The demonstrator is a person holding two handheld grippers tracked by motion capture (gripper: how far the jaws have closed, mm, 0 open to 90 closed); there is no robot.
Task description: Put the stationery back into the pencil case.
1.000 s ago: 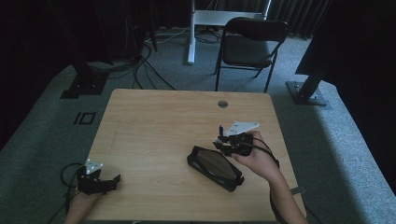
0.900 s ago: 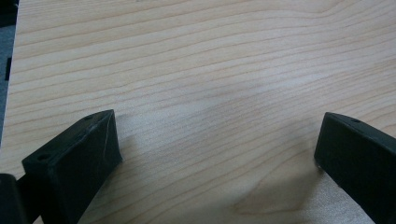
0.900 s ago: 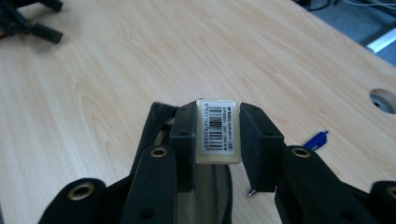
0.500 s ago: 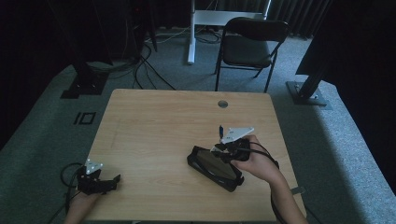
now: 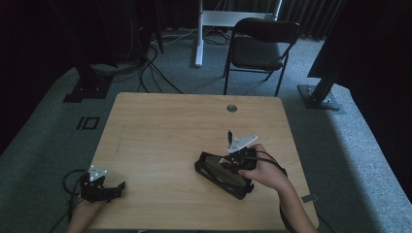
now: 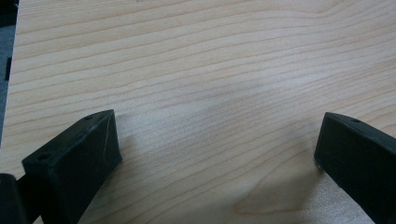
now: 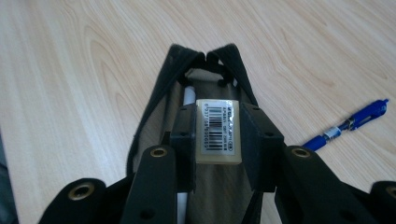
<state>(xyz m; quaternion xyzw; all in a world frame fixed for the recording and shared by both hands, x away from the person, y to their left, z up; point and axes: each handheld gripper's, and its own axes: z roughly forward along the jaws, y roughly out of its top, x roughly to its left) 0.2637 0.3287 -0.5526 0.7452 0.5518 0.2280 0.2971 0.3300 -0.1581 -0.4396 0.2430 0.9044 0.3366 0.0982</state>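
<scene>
A black pencil case (image 5: 217, 174) lies open on the wooden table (image 5: 170, 131), right of the middle. My right gripper (image 5: 233, 161) hovers just over its opening, shut on a small white eraser (image 7: 218, 131) with a barcode label. A white stick-like item (image 7: 189, 96) lies inside the case. A blue pen (image 7: 348, 125) rests on the table beside the case. My left gripper (image 6: 217, 149) stands open at the table's near left corner, low over bare wood with nothing between its jaws.
A round cable hole (image 5: 231, 108) sits near the table's far edge. Beyond the table stand a dark chair (image 5: 260, 48) and a white desk leg (image 5: 198, 34). Cables lie on the grey carpet (image 5: 145, 73) at the far left.
My right gripper has come down and slightly left with the eraser, from beside the case to over its opening. The left gripper has stayed in place.
</scene>
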